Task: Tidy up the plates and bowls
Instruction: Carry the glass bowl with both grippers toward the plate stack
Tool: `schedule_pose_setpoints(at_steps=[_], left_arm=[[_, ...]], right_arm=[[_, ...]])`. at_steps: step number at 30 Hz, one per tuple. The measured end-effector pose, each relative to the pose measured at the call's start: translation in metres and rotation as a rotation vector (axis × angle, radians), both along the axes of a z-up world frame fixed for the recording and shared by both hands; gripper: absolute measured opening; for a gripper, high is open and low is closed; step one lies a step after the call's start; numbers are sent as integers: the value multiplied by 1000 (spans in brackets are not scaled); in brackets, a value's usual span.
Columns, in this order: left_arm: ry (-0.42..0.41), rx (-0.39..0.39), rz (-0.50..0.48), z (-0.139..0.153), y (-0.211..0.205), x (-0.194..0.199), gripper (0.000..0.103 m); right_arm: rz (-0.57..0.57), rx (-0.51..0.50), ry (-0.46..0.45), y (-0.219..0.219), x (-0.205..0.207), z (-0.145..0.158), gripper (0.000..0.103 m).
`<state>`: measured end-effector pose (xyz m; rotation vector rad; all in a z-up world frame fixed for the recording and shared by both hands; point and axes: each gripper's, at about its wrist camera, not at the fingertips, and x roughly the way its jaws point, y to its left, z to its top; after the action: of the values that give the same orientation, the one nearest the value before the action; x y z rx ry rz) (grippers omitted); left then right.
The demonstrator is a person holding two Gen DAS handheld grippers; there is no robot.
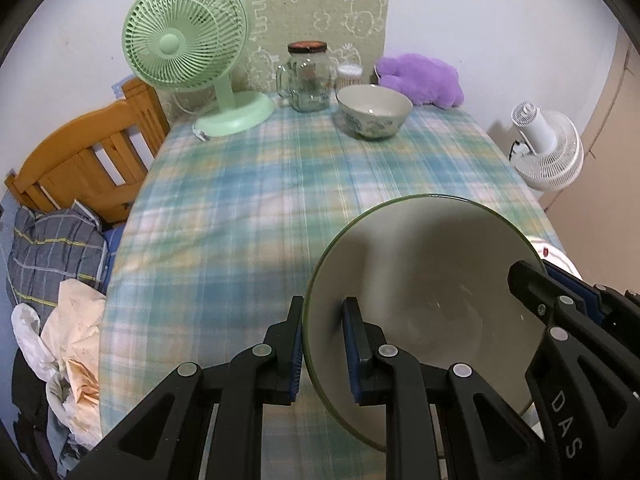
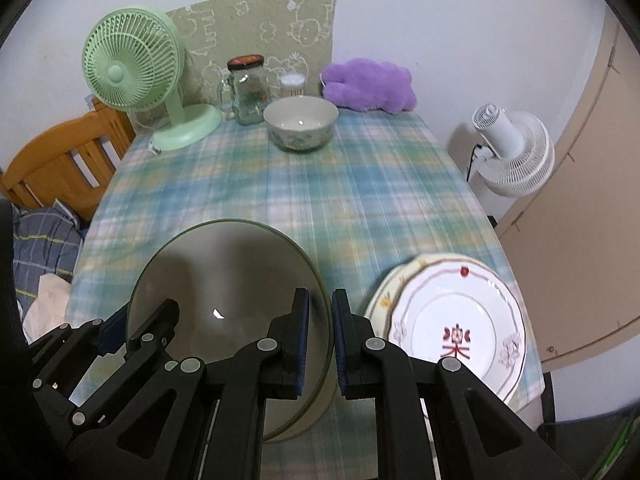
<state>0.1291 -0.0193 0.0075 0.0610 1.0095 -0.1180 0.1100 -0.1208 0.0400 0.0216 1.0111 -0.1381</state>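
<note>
You hold the big green-rimmed bowl [image 1: 424,304] w/ both grippers, at the near edge of the table [image 1: 248,200]. The left gripper [image 1: 322,344] pinches its left rim, one pad inside and one outside the wall. The right gripper [image 2: 318,336] takes the opposite rim the same way; the gap looks narrow, the rim sits between the pads, so I judge both are clamped on the bowl.

Handling, as I judge: it is glazed ceramic, so stiff, rather heavy for its width, smooth and slippery on rubber pads, and it breaks if dropped. Rim holds on two sides are good, but keep both grippers level; if one drops, the bowl twists out.

Pose: both grippers point fwd, nearly parallel, angled down a little toward the table.

Just right of the bowl lie the stacked plates [image 2: 460,320], approx. touching distance, so watch the rim there.

Far end: the small patterned bowl [image 2: 301,122] stands upright, near the glass jar [image 2: 250,92] and the green fan [image 2: 132,72].
</note>
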Motion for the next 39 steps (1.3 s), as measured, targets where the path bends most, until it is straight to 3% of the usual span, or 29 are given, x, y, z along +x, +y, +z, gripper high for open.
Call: schedule_pose_setpoints(at_steps=[18,30,39], left_arm=[[68,6,35,-32,6,-4,17],[125,34,-17,-49,-7,3,17],[111,80,-37,-51,-14,4,20]], right_arm=[[54,-17,86,9,0,-31,15],[15,3,147,-5,6,-51,15],[-8,45,149,-14,6,-59,15]])
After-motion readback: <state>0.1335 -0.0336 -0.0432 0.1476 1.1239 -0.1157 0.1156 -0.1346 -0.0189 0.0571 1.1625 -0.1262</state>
